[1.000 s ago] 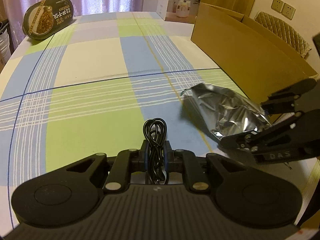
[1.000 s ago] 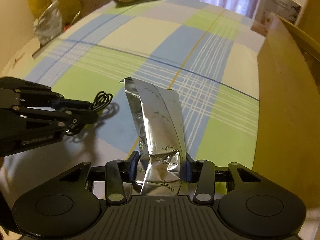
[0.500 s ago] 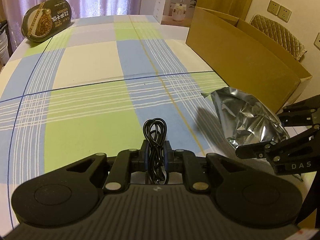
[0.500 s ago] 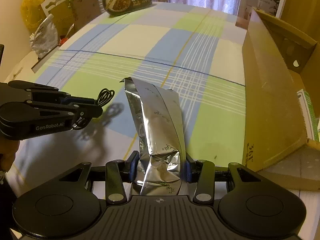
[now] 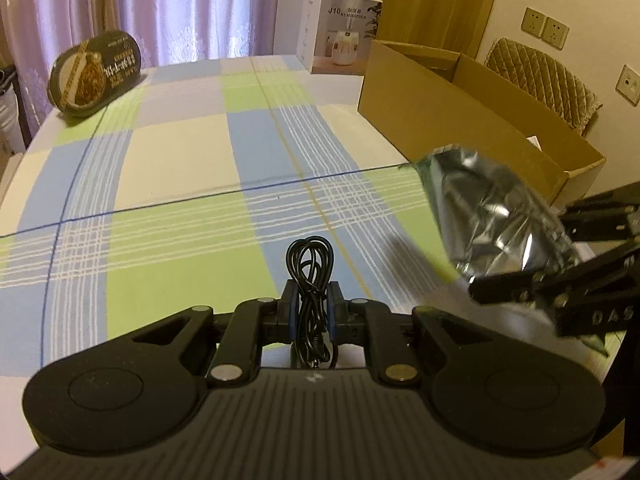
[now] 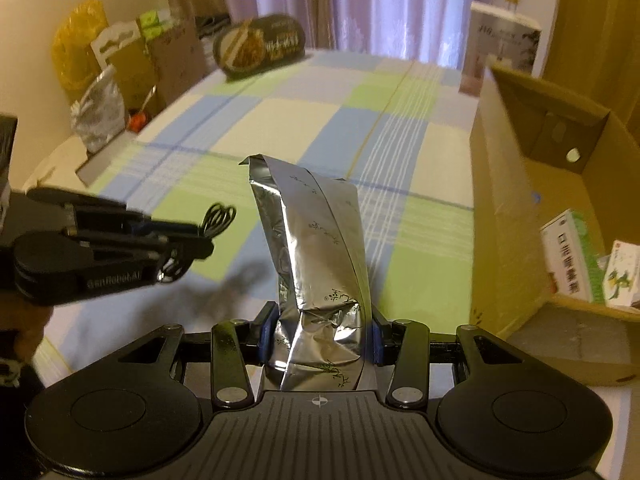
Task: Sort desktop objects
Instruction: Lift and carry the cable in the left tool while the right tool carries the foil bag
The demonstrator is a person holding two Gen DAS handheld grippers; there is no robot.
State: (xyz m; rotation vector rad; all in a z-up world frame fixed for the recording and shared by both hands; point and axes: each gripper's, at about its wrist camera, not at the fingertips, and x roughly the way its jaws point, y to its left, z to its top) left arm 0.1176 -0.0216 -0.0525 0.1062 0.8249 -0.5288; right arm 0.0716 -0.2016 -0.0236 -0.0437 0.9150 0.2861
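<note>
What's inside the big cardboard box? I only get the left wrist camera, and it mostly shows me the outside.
Observer: The right wrist view looks into the cardboard box. Small green-and-white cartons lie at its near end.
Operator: Is the shiny bag pinched properly?
Observer: Yes. The right gripper is shut on the bottom end of the silver pouch, and the rest sticks out forward above the table.
Operator: What's past the table's left edge?
Observer: Another foil bag and a yellow bag, next to brown cardboard pieces.
</note>
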